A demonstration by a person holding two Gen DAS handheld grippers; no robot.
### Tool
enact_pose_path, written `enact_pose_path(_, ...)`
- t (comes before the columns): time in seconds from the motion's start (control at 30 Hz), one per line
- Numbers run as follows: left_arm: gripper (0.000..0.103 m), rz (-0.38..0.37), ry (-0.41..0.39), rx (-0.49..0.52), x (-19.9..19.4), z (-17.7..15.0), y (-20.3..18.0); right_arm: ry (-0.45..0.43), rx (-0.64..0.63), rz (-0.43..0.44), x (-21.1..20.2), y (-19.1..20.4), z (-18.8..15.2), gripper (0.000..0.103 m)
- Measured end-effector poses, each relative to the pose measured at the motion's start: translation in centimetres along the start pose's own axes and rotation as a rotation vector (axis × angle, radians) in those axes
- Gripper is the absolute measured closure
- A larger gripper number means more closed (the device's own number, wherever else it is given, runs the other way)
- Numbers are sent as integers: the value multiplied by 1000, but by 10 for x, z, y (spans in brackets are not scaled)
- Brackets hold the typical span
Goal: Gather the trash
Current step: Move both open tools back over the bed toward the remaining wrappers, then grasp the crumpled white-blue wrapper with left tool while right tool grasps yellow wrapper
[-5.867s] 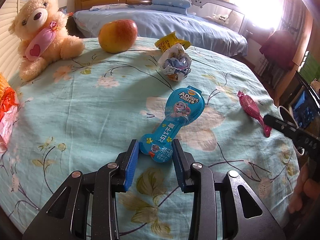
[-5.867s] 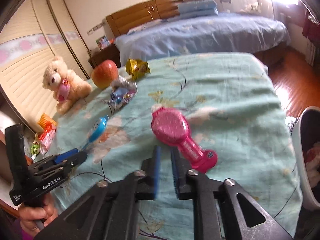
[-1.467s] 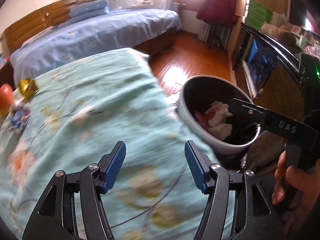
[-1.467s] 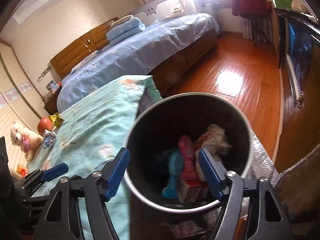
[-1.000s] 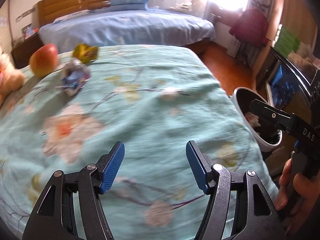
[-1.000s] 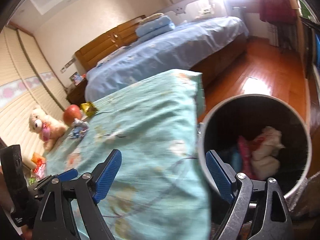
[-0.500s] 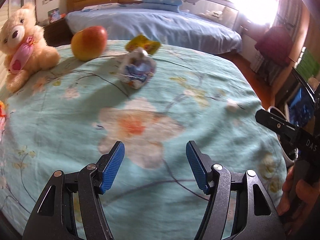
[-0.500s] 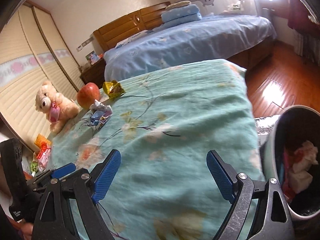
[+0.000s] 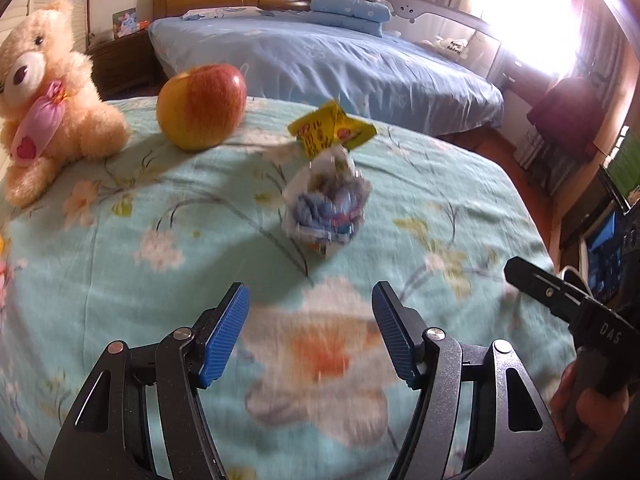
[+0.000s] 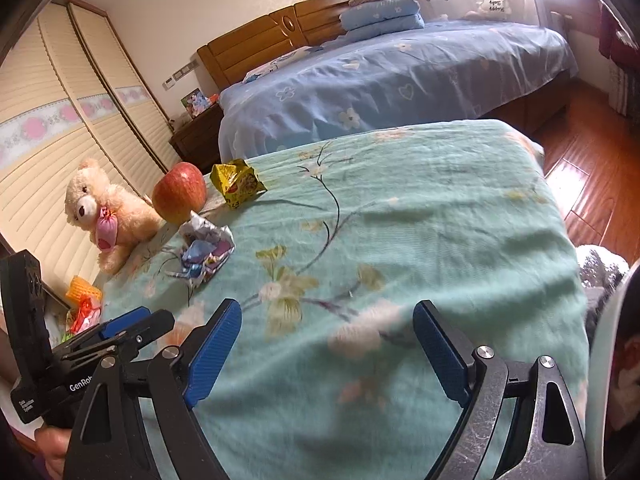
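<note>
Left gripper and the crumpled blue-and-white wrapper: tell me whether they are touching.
Apart. In the left wrist view the left gripper stands open short of the crumpled wrapper, and a strip of bare floral bedspread shows between its fingertips and the wrapper.

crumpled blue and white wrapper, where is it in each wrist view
Left wrist: the crumpled wrapper lies centre frame on the floral bedspread, just beyond the open fingers.
Right wrist: the same wrapper sits left of centre, far ahead of the fingers.
Shared landmark: the apple, behind the wrapper in both.
</note>
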State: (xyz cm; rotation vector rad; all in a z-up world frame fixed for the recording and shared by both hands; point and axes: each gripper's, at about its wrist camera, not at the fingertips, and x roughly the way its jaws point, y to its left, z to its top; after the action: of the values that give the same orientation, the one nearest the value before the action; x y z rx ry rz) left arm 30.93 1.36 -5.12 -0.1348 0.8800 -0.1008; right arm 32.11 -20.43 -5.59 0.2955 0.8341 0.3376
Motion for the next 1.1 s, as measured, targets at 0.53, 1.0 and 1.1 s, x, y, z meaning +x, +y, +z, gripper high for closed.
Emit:
enact_pose_path(0.53,77,-8,-12,46,33,28,6,18,-8,34,54,7,41,14)
enact_pose_path(1.0,77,38,-61,-166,11,6,81,46,-134,64,125,88,71,14)
enact_pose_path(1.1,77,50,-61,-141,12,6,79,44,-143,38,136,95,79,15)
